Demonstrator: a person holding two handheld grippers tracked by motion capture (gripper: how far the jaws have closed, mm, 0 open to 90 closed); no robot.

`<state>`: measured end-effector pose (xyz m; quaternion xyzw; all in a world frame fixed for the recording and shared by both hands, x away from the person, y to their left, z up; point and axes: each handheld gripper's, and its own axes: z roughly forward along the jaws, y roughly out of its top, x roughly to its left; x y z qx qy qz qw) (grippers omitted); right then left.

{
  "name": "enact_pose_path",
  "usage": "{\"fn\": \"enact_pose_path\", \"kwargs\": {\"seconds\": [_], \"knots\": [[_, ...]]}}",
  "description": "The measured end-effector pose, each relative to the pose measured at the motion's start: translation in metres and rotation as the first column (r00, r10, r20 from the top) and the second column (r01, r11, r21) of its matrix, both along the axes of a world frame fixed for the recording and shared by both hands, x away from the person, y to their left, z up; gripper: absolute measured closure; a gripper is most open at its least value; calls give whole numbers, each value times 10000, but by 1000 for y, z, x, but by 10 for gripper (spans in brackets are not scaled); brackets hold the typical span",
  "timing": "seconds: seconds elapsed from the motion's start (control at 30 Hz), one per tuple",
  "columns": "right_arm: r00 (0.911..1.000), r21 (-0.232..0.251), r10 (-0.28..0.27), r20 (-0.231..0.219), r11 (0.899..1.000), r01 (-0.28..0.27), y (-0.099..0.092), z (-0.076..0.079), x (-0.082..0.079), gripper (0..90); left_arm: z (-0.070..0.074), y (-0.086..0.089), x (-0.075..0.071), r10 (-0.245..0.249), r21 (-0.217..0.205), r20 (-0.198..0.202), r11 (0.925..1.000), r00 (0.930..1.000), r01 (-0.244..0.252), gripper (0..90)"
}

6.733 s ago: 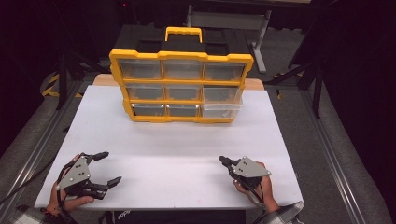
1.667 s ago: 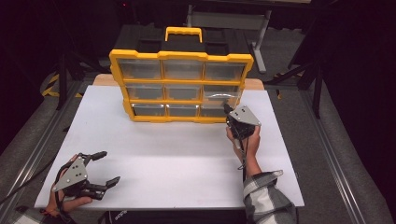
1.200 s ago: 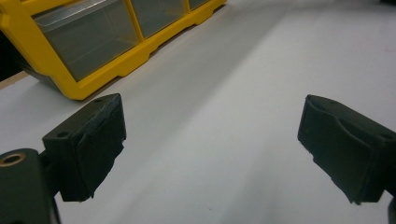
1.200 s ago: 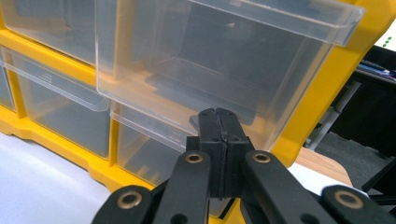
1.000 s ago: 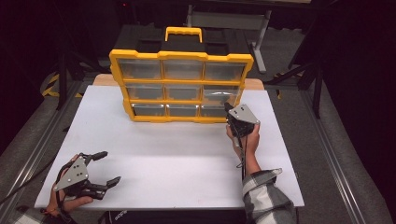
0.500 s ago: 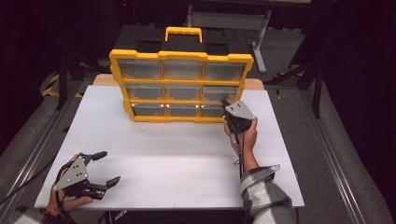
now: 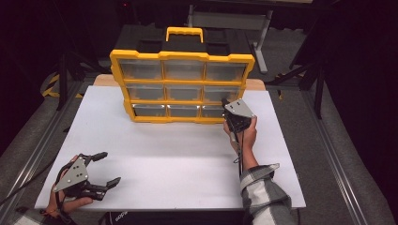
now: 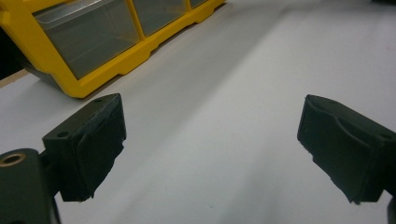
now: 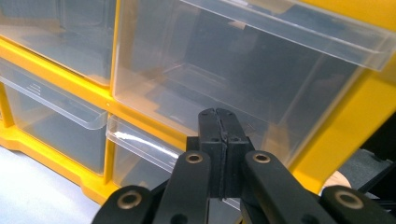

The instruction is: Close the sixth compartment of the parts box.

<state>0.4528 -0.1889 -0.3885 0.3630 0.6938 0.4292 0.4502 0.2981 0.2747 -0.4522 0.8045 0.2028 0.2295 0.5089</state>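
A yellow organiser cabinet (image 7: 183,55) with several clear plastic drawers stands at the back of the white table (image 7: 178,154). My right gripper (image 7: 226,104) is shut, and its tips are up against the cabinet's lower right corner. In the right gripper view the two jaws of the right gripper (image 9: 218,123) are pressed together with nothing between them. They sit in front of the bottom-right drawer (image 9: 140,149), just under the middle-right drawer (image 9: 233,70). My left gripper (image 7: 108,168) rests open at the table's near left corner. Bare table shows between the jaws of the left gripper (image 8: 210,140).
The cabinet (image 8: 116,70) has a yellow carry handle (image 7: 184,32) on top. A metal rail (image 7: 28,159) runs along the table's left side. Dark stands and a table leg are behind the cabinet. A plaid sleeve (image 7: 265,192) comes in at the bottom right.
My right gripper has come from the table's near edge up to the cabinet's lower right drawers, and in the last second edged slightly left and closer. The left gripper has stayed put.
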Motion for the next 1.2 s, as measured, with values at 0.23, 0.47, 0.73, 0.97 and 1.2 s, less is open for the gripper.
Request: {"fn": "enact_pose_path", "kwargs": {"seconds": [0.23,0.47,0.73,0.97,1.2], "knots": [[10000,-69,52,7,10000,-52,5,2,2,900,0,0,0,-5,9,-9,10000,10000,5,90],[10000,-91,38,0,10000,-38,9,4,4,900,0,0,0,-24,12,-22,10000,10000,24,91],[10000,-167,17,4,9999,-17,10,5,7,900,0,0,0,-28,4,-30,10000,10000,28,91],[9999,-238,36,114,9997,-34,14,8,7,900,0,0,0,-43,27,-27,10000,10000,43,92],[9999,-194,55,102,9998,-53,14,7,8,900,0,0,0,-40,111,-15,9999,10000,40,93]]}}
